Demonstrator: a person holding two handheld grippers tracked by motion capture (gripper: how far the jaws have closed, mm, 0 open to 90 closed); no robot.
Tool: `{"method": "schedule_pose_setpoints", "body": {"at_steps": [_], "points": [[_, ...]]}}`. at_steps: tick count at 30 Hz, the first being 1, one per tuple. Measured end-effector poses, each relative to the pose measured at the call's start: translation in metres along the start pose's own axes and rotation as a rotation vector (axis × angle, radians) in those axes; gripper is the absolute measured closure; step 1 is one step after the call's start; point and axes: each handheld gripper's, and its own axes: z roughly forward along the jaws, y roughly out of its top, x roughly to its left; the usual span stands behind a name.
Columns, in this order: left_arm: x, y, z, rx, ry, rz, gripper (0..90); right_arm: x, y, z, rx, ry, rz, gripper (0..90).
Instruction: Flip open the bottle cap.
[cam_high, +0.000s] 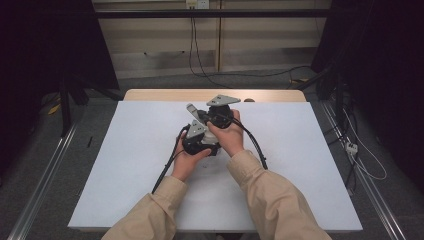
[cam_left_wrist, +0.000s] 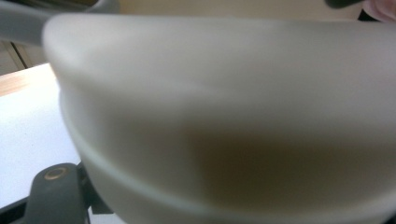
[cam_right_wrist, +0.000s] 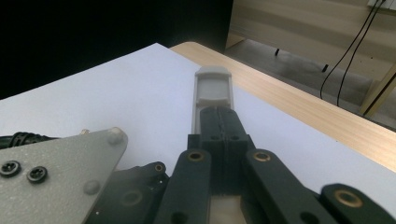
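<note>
Resting mid-frame above the bench (cam_high: 125, 165), each hand-held gripper, left (cam_high: 199, 136) and right (cam_right_wrist: 214, 100), is closed, gripping nothing; a pale blur hides the left one's jaws

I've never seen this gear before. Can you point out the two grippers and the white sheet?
left gripper (cam_high: 199, 141), high view, its black body.
right gripper (cam_right_wrist: 215, 105), right gripper view, between its closed fingertips.
white sheet (cam_high: 310, 150), high view, bare right part.

The white sheet covering the wooden bench (cam_high: 125, 165) lies bare on all sides, open to passage left, right and toward the far edge. Obstruction is confined to the centre: the left hand-held gripper (cam_high: 192, 111) and right hand-held gripper (cam_high: 220, 101) sit pressed together, black cables (cam_high: 170, 160) trailing beside the forearms.
</note>
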Motion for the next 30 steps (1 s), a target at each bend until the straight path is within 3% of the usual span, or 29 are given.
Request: {"method": "schedule_pose_setpoints", "body": {"at_steps": [7, 12, 13, 20, 21, 25, 30], "points": [[0.001, 0.000, -0.001, -0.001, -0.024, -0.006, 18.0, 0.001, -0.001, -0.002, -0.013, -0.002, -0.011, 88.9], [0.006, 0.000, -0.007, 0.033, -0.028, -0.020, 13.0, 0.000, -0.001, -0.005, -0.016, -0.007, -0.015, 84.4], [0.007, 0.001, -0.009, 0.040, -0.048, -0.017, 12.1, 0.000, 0.000, -0.005, -0.018, -0.008, -0.016, 83.1], [0.006, 0.001, -0.013, 0.071, -0.078, -0.026, 9.0, 0.002, -0.001, -0.013, -0.025, -0.029, -0.038, 71.7], [0.005, 0.001, -0.015, 0.083, -0.078, -0.013, 8.8, 0.002, -0.001, -0.015, -0.026, -0.030, -0.039, 70.3], [0.003, -0.001, -0.021, 0.072, -0.078, 0.001, 9.2, 0.002, -0.003, -0.023, -0.033, -0.033, -0.046, 61.6], [0.008, -0.004, -0.031, 0.078, -0.079, -0.011, 9.3, 0.001, -0.006, -0.035, -0.039, -0.025, -0.029, 48.7]]}}
